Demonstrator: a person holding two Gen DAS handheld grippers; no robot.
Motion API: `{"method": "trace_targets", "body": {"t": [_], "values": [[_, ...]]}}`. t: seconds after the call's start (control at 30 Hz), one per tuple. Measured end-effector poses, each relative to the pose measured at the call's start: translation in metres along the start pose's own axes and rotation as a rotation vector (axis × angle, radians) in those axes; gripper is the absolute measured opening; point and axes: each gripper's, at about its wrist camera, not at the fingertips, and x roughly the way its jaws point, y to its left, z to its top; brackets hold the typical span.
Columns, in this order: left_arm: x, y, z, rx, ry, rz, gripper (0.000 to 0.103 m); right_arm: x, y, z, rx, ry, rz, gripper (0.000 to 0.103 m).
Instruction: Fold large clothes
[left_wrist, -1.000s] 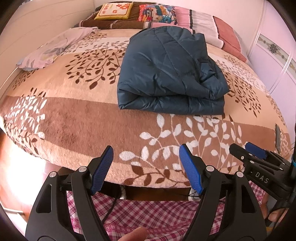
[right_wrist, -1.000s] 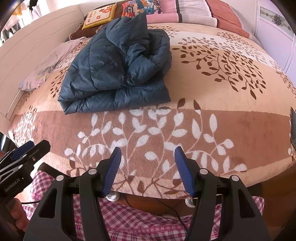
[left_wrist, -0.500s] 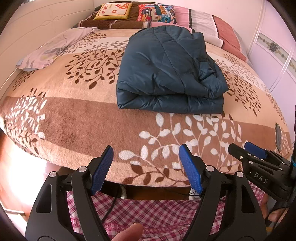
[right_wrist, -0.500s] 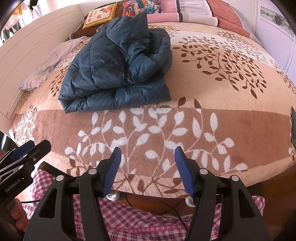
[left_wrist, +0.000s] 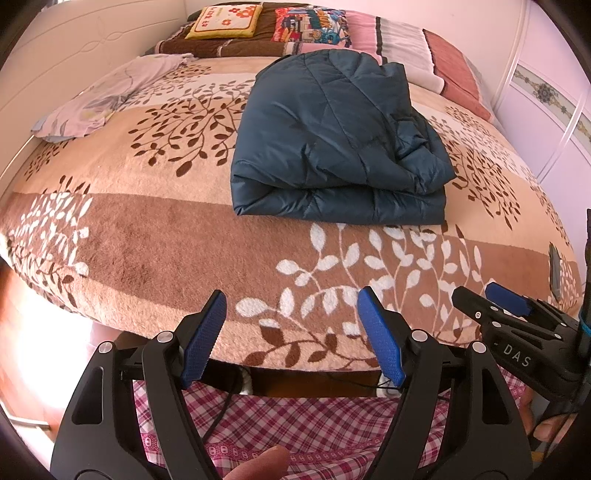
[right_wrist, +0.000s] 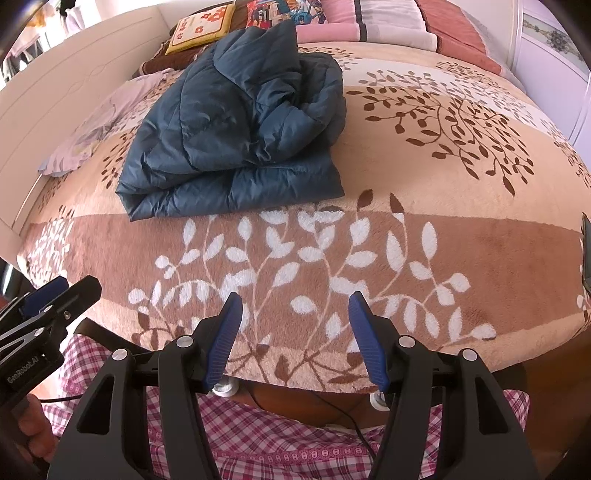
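A dark blue quilted jacket (left_wrist: 332, 147) lies folded into a thick bundle in the middle of the bed; it also shows in the right wrist view (right_wrist: 240, 129). My left gripper (left_wrist: 291, 332) is open and empty, held at the bed's near edge, well short of the jacket. My right gripper (right_wrist: 295, 332) is open and empty at the same near edge. Each gripper shows in the other's view: the right one at the right side (left_wrist: 495, 306), the left one at the left side (right_wrist: 59, 295).
The bed has a beige and brown leaf-patterned blanket (left_wrist: 147, 240). A pale lilac garment (left_wrist: 107, 96) lies at the far left. Pillows (left_wrist: 306, 26) line the headboard end. A dark flat object (left_wrist: 554, 266) lies at the bed's right edge. Plaid-clad legs (left_wrist: 295, 424) are below.
Both grippers stay open and almost still at the bed's edge. The left wrist view has drifted slightly. The jacket has not moved.
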Motion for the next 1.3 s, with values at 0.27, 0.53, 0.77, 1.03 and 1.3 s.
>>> {"method": "trace_targets", "body": {"t": [0.27,0.53,0.77,1.03,1.3], "values": [[0.0002,0.0003,0.0004,0.0,0.001,0.001,0.073,0.0,0.0009,-0.0001,-0.001,0.0,-0.001,0.06],[0.0003,0.0001,0.0,0.0,0.001,0.001,0.073,0.0017,0.0011,-0.0002,-0.007,0.002,0.002,0.06],[-0.0001,-0.0002,0.0001,0.001,0.0,0.0,0.073,0.0019,0.0007,-0.0006,-0.022,0.006,0.005,0.06],[-0.0003,0.0002,-0.0009,0.002,0.0,0.0,0.073,0.0023,0.0018,0.0003,-0.03,0.006,0.007,0.06],[-0.0002,0.0001,-0.0002,0.002,0.0,0.0,0.073,0.0023,0.0025,-0.0008,-0.03,0.007,0.006,0.06]]}}
